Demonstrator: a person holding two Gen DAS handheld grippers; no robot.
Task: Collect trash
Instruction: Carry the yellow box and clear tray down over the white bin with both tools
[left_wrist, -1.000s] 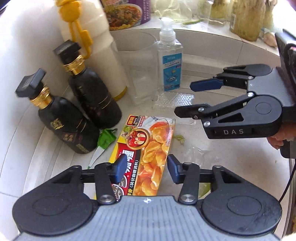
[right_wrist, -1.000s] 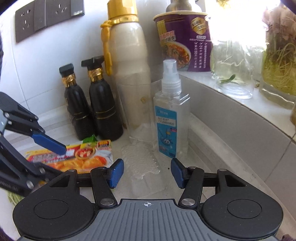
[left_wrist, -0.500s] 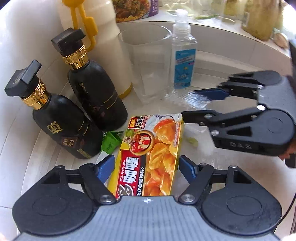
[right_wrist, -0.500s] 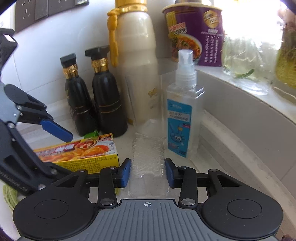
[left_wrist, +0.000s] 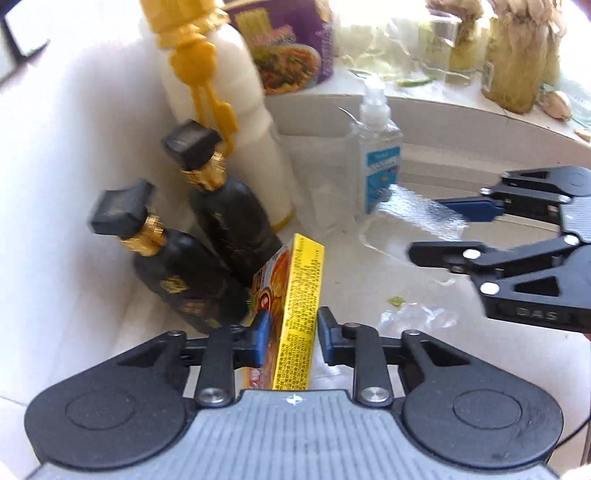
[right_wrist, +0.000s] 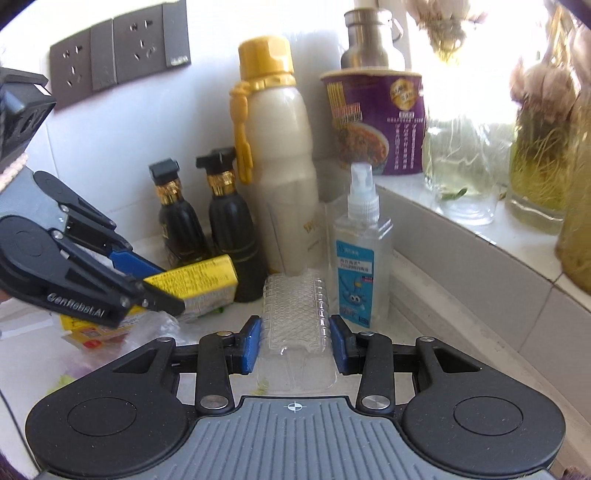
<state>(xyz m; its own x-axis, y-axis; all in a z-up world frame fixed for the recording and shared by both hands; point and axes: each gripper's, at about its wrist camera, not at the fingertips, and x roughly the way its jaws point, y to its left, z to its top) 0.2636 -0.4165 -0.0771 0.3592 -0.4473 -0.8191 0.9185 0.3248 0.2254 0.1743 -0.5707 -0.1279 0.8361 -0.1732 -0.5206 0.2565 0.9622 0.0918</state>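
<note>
A yellow curry box (left_wrist: 295, 295) stands on its edge, raised off the white counter, between the fingers of my left gripper (left_wrist: 291, 332). The jaws are closing and both blue pads press on the box. In the right wrist view the same box (right_wrist: 195, 282) sticks out of the left gripper (right_wrist: 159, 284), tilted above the counter. My right gripper (right_wrist: 293, 339) is shut on a clear ribbed plastic tray (right_wrist: 295, 302). In the left wrist view that tray (left_wrist: 417, 206) hangs in the right gripper (left_wrist: 439, 230), off the counter.
Two black sauce bottles (left_wrist: 192, 273), a white bottle with a yellow cap (right_wrist: 280, 155) and a clear spray bottle (right_wrist: 360, 251) stand in the corner. A purple noodle cup (right_wrist: 373, 122) and glass jars (right_wrist: 461, 166) line the ledge. Crumpled clear film (left_wrist: 417, 317) and wrappers (right_wrist: 96, 332) lie on the counter.
My left jaws opened wide around the flat box, then closed on it; it now stands on edge, lifted. The right jaws closed on the clear tray and raised it.
</note>
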